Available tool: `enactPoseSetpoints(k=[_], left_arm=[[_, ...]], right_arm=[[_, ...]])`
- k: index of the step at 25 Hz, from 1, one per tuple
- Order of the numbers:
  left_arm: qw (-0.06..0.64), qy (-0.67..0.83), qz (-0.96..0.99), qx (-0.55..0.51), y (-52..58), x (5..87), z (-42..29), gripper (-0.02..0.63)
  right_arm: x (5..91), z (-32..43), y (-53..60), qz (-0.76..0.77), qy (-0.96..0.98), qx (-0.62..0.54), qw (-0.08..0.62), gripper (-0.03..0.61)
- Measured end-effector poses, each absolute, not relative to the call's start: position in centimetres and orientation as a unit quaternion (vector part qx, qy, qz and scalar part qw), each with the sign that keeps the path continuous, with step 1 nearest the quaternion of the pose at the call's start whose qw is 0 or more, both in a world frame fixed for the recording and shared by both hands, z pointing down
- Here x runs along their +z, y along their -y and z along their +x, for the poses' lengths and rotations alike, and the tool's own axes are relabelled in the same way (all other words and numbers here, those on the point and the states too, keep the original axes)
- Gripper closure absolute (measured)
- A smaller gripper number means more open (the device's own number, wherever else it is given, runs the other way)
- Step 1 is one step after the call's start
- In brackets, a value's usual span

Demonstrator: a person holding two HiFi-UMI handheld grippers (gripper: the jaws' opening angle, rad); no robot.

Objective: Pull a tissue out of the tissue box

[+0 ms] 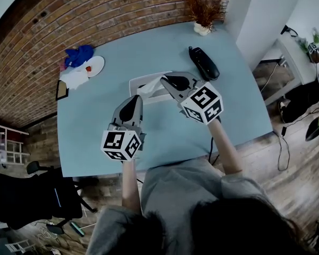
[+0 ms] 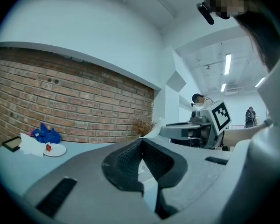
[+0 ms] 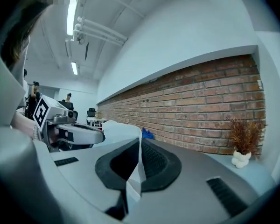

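A white tissue box [image 1: 140, 84] lies near the middle of the light blue table [image 1: 228, 110]. A white tissue [image 1: 152, 85] rises out of its top toward the right. My right gripper [image 1: 165, 79] is shut on that tissue; in the right gripper view the tissue [image 3: 123, 130] runs between the jaws and fans out beyond the tips of the right gripper [image 3: 139, 146]. My left gripper [image 1: 133, 100] hovers at the box's near left side, and the left gripper [image 2: 140, 143] has its jaws together with nothing between them. Its view also catches the tissue [image 2: 154, 129].
A black handset-like object [image 1: 203, 62] lies right of the box. A small vase of dried plants [image 1: 203, 16] stands at the far edge. A white plate with blue and white cloths [image 1: 84, 66] sits at the far left. A brick wall runs behind; a chair [image 1: 26, 195] stands near left.
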State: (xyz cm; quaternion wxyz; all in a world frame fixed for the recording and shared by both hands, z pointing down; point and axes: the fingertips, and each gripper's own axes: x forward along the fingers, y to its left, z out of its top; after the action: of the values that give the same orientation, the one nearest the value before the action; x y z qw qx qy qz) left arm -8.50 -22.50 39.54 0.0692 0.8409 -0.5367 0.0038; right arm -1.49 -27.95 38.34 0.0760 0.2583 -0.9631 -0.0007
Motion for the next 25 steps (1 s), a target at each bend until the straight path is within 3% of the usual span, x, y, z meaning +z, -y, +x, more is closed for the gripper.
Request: enactPoseSetpoints(k=[25], left_arm=[[0.050,0.535,0.843,0.011,19.8,39.0,-6.8,0.611]], right_arm=[[38.9,0.9,25.7,0.291,0.956,0.013,0.027,0.578]])
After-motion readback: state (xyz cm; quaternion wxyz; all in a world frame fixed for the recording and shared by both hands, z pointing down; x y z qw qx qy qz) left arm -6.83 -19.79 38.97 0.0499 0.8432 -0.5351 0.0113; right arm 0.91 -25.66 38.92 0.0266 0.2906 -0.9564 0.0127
